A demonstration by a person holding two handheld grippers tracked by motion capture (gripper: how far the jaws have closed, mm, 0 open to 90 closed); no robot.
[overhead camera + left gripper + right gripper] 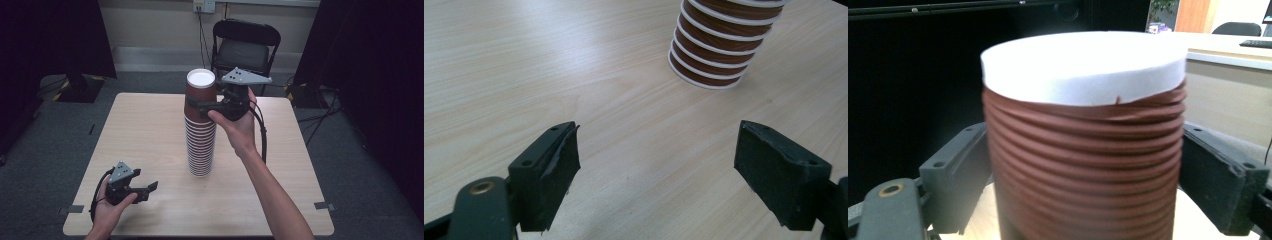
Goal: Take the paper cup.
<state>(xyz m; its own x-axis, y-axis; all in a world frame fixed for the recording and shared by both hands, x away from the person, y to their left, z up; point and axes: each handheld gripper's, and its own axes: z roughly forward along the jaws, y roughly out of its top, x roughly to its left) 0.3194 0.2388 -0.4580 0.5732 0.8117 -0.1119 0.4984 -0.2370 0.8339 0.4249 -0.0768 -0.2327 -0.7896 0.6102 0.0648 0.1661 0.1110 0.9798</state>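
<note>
Right gripper view: the right gripper (1083,180) clasps the top cup (1083,145), light, ribbed, crushable paper, best held mid-wall; the left gripper (656,170) gapes idle above the bench (524,60).

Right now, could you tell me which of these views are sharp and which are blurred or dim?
High view: dim room, table evenly lit, fairly sharp. Left gripper view: sharp wood grain. Right gripper view: top cup soft and close, its white base washed out, background dark.
</note>
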